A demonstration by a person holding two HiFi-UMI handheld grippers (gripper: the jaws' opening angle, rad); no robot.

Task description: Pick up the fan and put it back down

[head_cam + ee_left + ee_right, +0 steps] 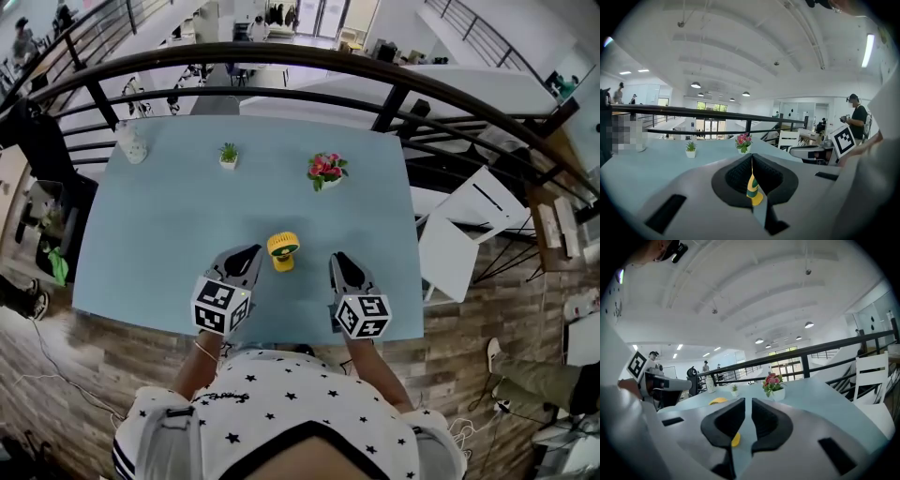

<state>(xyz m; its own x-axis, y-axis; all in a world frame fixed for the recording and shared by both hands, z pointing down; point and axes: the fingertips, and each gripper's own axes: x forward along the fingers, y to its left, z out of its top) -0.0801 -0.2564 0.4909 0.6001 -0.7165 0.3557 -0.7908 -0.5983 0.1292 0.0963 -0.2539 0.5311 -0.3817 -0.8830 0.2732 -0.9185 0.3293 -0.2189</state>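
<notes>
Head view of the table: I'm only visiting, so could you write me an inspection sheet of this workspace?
Surface: pale blue table, set against a black railing.
Job's things: yellow fan stands near the front edge between the two grippers, held by neither.
Clutter: small green plant, pink flowers in a white pot and a white container, all at the far side.
Grippers: left gripper, jaws together, empty; right gripper, jaws a narrow gap apart, empty.
Cables: pale cords on the floor at the person's right.
Surroundings: white chair, wooden floor, people in the background.
</notes>
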